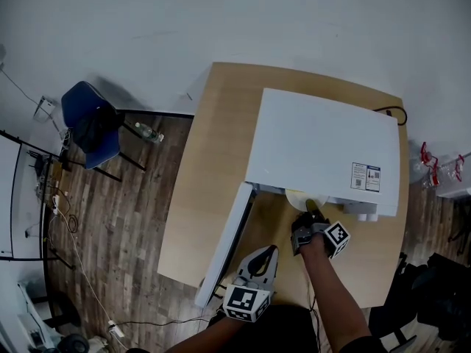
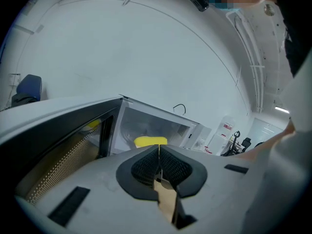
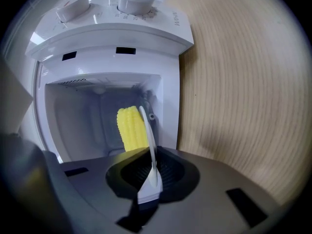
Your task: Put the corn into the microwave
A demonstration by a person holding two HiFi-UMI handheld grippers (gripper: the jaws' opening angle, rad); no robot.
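Note:
A white microwave [image 1: 324, 149] stands on the wooden table [image 1: 213, 160] with its door [image 1: 224, 245] swung open to the left. My right gripper [image 1: 307, 219] is at the mouth of the cavity, shut on the rim of a white plate [image 3: 148, 130] seen edge-on. A yellow corn cob [image 3: 130, 128] lies on that plate, just inside the opening. In the head view the plate [image 1: 300, 198] and corn [image 1: 313, 206] peek out under the microwave's front edge. My left gripper [image 1: 271, 250] hovers beside the open door, jaws shut with nothing between them. The left gripper view shows the corn [image 2: 150, 141] in the cavity.
Two knobs [image 3: 131, 3] sit on the microwave's control panel. Small white containers [image 1: 360, 213] stand by its right front corner. A blue chair [image 1: 92, 123] and a bottle [image 1: 147, 132] are on the wood floor to the left. A black cable [image 1: 394, 112] loops behind the microwave.

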